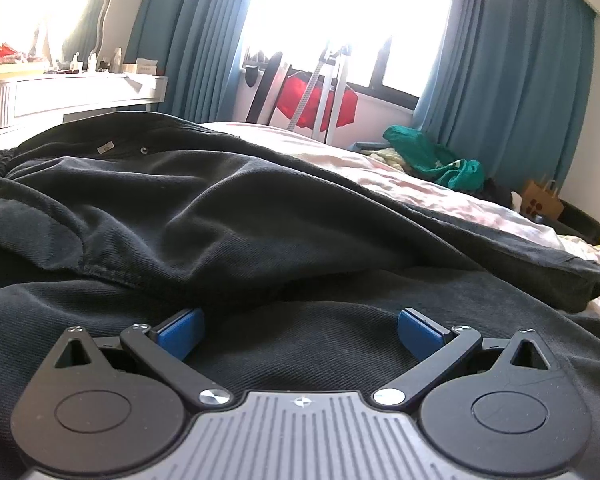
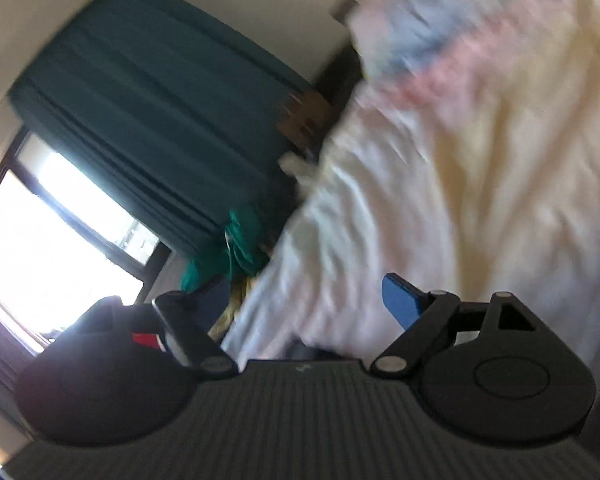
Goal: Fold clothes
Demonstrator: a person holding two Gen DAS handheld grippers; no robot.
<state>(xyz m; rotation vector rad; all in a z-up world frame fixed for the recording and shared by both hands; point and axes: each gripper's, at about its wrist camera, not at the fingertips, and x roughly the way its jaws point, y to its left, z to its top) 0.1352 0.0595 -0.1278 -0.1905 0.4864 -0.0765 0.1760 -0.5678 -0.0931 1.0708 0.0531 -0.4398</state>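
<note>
The left gripper (image 1: 300, 332) sits low over a black garment (image 1: 228, 208), with its jaws spread wide and nothing between the blue pads (image 1: 180, 330); the fabric lies directly beneath and ahead of the fingertips. The black garment is spread across the bed (image 1: 440, 192), which is covered in a pale pink-patterned sheet. A thick fold of the garment with a stitched hem rises just beyond the left gripper, and a small label and a metal snap show on the garment's far portion. Beyond the bed, relative to the garment, a white dressing bench (image 1: 72, 96) with a mirror and small bottles stands at the far left, teal curtains (image 1: 512, 80) frame a bright window (image 1: 340, 12), and a red item (image 1: 316, 104) hangs on a stand below the window. A green cloth pile (image 1: 432, 156) rests at the far edge of the bed, with a brown paper bag (image 1: 540, 200) near it. The right wrist view is rotated and motion-blurred. The right gripper (image 2: 300, 304) has its jaws spread wide and holds nothing; one blue pad (image 2: 400, 300) is clear, the other is in shadow. Ahead of it lies the bed's pale sheet (image 2: 460, 160), with the teal curtain (image 2: 160, 120) and green cloth (image 2: 236, 248) beyond the bed edge.
</note>
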